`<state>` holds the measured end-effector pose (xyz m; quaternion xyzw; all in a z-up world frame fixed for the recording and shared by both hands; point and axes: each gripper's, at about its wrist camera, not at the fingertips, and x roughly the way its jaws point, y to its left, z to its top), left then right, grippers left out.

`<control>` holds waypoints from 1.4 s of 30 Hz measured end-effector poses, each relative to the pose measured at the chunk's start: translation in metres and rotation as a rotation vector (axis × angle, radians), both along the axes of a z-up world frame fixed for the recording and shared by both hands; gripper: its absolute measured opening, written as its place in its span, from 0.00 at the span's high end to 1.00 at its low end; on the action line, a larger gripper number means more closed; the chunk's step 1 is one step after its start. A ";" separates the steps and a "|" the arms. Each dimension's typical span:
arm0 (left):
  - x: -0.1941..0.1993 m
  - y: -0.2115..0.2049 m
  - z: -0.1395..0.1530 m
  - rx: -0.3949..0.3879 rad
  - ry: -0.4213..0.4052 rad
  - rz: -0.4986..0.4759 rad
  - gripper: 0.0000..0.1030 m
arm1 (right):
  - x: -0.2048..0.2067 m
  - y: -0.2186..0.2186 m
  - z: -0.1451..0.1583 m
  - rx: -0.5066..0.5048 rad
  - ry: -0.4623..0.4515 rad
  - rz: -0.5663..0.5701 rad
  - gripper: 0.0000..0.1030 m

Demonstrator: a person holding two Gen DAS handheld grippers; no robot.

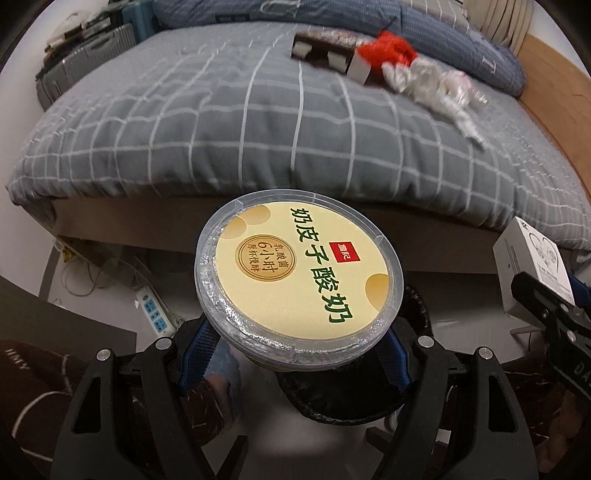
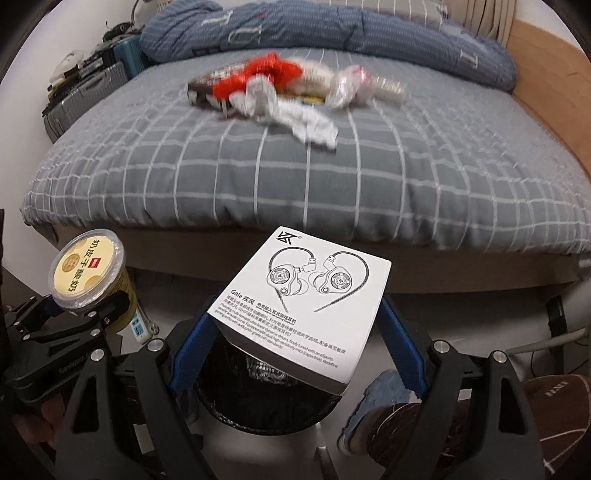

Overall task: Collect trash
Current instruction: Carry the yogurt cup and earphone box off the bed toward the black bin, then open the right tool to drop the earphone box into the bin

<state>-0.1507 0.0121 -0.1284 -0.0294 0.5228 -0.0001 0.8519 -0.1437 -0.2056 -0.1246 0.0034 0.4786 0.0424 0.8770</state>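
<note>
Left gripper point(image 1: 299, 354) jaws clamp yogurt cup point(image 1: 295, 273), right gripper point(image 2: 295, 350) jaws clamp earphone box point(image 2: 299, 310); I hold both over bin point(image 2: 266, 398) for dropping. More trash point(image 2: 280, 88) on bed point(image 2: 332, 177) beyond bin.

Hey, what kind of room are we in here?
Most likely a bedroom: a bed with a grey checked cover, a blue pillow at its head, and suitcases stacked beside it.
</note>
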 end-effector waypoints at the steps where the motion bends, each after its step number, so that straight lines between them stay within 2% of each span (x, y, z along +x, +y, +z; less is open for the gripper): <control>1: 0.002 0.000 -0.004 0.000 0.006 -0.001 0.28 | 0.002 0.001 -0.006 0.000 0.011 0.004 0.21; 11: 0.019 0.005 -0.057 -0.011 0.097 -0.006 0.28 | 0.022 0.014 -0.066 0.005 0.136 0.038 0.21; 19: 0.025 0.013 -0.076 0.009 0.133 -0.003 0.28 | 0.033 0.026 -0.105 0.008 0.227 0.060 0.21; 22: 0.026 0.019 -0.081 0.023 0.139 0.007 0.28 | 0.035 0.037 -0.112 0.015 0.244 0.085 0.21; 28: 0.026 0.032 -0.087 0.004 0.163 0.030 0.28 | 0.043 0.053 -0.122 0.023 0.254 0.130 0.20; 30: 0.027 0.033 -0.089 -0.001 0.167 0.034 0.28 | 0.044 0.054 -0.125 0.020 0.249 0.139 0.12; 33: 0.029 0.032 -0.092 -0.005 0.173 0.027 0.28 | 0.038 0.045 -0.126 0.007 0.239 0.131 0.07; 42: 0.036 0.000 -0.102 -0.012 0.192 -0.041 0.28 | 0.031 -0.008 -0.130 -0.029 0.238 0.026 0.07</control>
